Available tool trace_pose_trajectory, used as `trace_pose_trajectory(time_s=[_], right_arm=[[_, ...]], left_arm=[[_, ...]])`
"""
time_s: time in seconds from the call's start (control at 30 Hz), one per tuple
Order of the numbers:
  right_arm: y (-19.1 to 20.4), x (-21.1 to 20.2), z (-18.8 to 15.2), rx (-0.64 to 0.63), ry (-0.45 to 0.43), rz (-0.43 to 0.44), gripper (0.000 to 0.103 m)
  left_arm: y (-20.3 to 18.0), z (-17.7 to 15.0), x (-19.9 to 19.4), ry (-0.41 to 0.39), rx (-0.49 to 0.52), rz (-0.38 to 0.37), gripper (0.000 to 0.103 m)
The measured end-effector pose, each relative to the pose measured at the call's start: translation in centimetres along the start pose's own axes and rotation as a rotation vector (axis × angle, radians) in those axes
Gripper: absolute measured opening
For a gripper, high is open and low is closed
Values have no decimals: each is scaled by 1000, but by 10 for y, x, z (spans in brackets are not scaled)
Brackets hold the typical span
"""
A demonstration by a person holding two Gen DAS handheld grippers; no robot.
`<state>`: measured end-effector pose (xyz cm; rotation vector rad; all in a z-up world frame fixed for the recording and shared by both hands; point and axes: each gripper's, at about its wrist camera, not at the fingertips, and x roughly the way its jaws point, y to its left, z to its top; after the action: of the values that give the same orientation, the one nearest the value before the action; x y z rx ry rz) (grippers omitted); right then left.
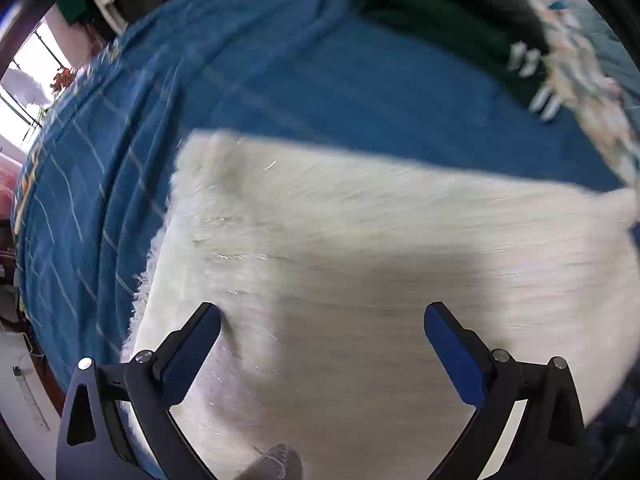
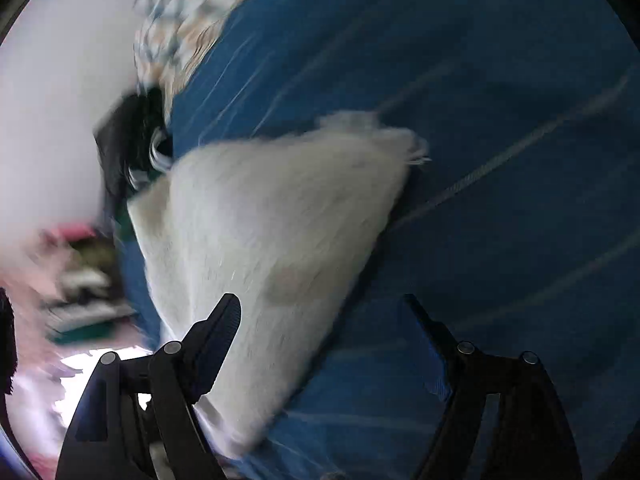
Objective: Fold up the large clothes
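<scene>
Both pairs of jaws stand wide apart and we see nothing held between them; our left gripper (image 1: 322,320) hangs over the white fluffy garment (image 1: 360,260), its 2 blue-padded fingers (image 1: 192,352) spread with only the fabric's surface showing in the gap; our right gripper (image 2: 324,312) is just as open, its left finger in front of the white pile and its right finger over the bedcover.

In the left wrist view the garment fills the centre and lower part of the frame, lying on a blue bedcover (image 1: 260,72) crossed by thin pale lines; its fringed edge shows at the lower left; a dark green cloth (image 1: 432,20) lies at the upper right, with a patterned pale fabric (image 1: 576,80) beside it at the right edge.

In the right wrist view the same garment (image 2: 272,220) sits at the centre as a rough wedge, one tufted corner pointing to the upper right, with the blue bedcover (image 2: 500,120) across the right half; a patterned fabric (image 2: 180,28) shows at the upper left; the left edge is too blurred to read.
</scene>
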<state>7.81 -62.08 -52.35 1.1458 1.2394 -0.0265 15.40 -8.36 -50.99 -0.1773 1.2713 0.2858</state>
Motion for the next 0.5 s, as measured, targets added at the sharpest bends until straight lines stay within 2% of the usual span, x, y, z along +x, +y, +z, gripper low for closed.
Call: trace_pose_trajectory(time_s=[0.07,0.1,0.13,0.27,0.3,0.33,0.4,0.5], right_arm=[[-9,16,14,38,4,80,82],[-7,27,19,40,5,147,82],[-4,34,23,32,5,173,82],[22,70,39,-19,15,228,82],[28,77,42,-23,17,233,76],[35,82,45,-29,14,232,58],[49,87,48,-47,15,256,33],[77,72,41,-111,-14,266,26]], left_arm=[[-28,1,-18,-13,36,-62,103],[-48,3,-20,-18,61,-70,103],[-58,4,-18,-17,76,-77,103],[-95,12,37,73,152,-35,103],[-95,15,43,71,145,-44,103],[-94,17,45,62,136,-60,103],[-89,20,44,53,146,-79,103],[-75,23,44,62,135,-107,103]])
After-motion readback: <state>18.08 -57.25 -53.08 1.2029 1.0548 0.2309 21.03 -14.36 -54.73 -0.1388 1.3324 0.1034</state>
